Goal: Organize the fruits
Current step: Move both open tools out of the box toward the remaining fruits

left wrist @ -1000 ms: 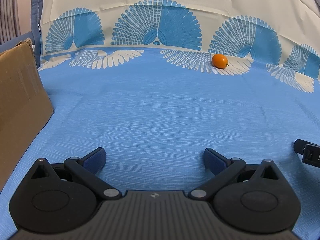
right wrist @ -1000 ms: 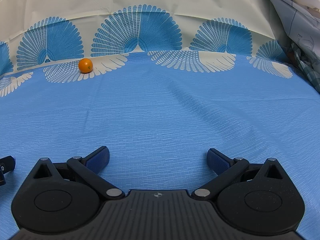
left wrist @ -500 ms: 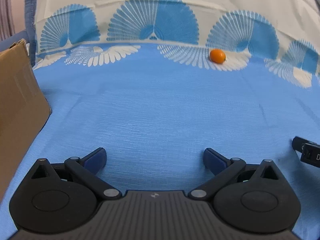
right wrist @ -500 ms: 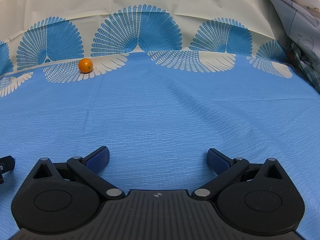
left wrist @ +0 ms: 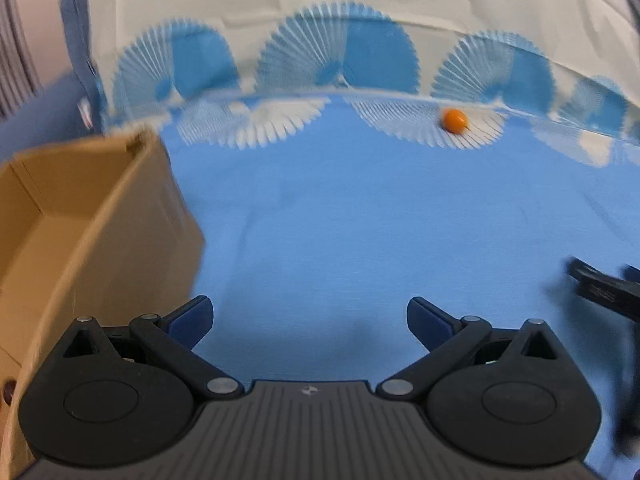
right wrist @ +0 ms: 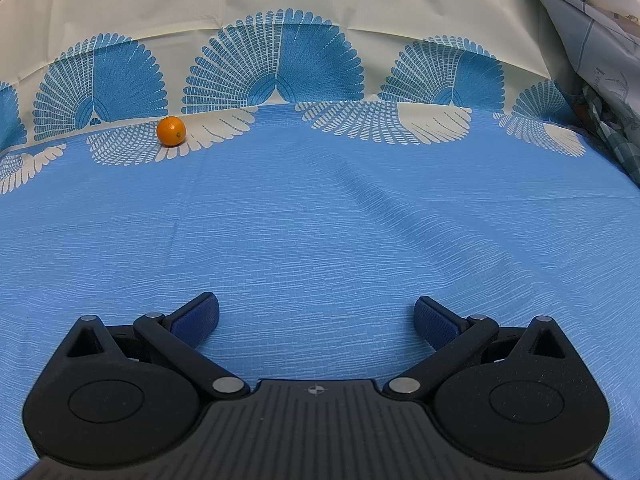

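Observation:
A small orange fruit [left wrist: 454, 120] lies far off on the blue cloth, at the cloth's patterned back border; it also shows in the right wrist view [right wrist: 171, 131] at the far left. An open cardboard box [left wrist: 92, 216] stands at the left of the left wrist view, its inside showing. My left gripper [left wrist: 310, 322] is open and empty above the cloth, beside the box. My right gripper [right wrist: 318, 320] is open and empty low over the cloth. Part of the right gripper [left wrist: 604, 290] shows at the right edge of the left wrist view.
The blue cloth [right wrist: 320, 220] covers the whole surface and rises as a cream and blue fan-patterned backdrop [right wrist: 276, 68] behind. Crumpled grey fabric [right wrist: 600, 80] sits at the far right. A small dark red thing [left wrist: 8, 390] shows low inside the box.
My left gripper has lifted and swung left, so the box now looms larger with its inside in view and the fruit looks smaller. My right gripper has not moved.

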A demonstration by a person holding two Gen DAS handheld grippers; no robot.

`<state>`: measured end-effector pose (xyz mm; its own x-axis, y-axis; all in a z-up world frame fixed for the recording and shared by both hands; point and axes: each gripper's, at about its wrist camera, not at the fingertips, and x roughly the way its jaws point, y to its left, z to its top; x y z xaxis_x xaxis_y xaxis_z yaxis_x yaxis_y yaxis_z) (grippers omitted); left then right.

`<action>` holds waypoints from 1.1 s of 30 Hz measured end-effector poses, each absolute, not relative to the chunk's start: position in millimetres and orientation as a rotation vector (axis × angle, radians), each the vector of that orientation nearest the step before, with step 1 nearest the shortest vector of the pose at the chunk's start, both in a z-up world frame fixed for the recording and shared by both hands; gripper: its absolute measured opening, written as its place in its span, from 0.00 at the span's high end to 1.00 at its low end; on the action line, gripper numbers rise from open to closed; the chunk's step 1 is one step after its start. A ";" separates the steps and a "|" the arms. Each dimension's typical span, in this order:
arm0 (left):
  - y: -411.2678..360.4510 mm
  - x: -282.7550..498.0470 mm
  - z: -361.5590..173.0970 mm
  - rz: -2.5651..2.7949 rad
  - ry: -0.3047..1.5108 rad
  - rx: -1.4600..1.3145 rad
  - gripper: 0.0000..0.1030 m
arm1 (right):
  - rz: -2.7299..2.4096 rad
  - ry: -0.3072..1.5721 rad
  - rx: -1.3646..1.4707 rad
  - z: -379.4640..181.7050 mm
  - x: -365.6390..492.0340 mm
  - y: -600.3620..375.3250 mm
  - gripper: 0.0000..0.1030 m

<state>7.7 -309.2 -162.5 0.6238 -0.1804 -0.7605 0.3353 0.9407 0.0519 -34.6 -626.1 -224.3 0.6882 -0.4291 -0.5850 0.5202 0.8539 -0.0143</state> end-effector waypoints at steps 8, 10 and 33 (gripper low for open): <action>-315.0 9.9 -181.7 -0.488 1.006 0.104 0.00 | -0.534 0.614 0.158 -224.2 -34.4 -626.0 0.01; -314.7 25.8 -182.3 -0.475 1.029 0.085 0.00 | -0.534 0.614 0.157 -224.1 -34.2 -626.0 0.01; -310.2 111.9 -190.4 -0.127 1.392 -0.344 0.00 | -0.403 0.715 0.060 -99.3 59.3 -596.9 0.01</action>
<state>111.9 -310.2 -190.4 0.1803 -0.2883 -0.9404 -0.1131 0.9437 -0.3110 59.3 -596.9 -99.3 0.6819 -0.3384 -0.6485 0.3791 0.9217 -0.0823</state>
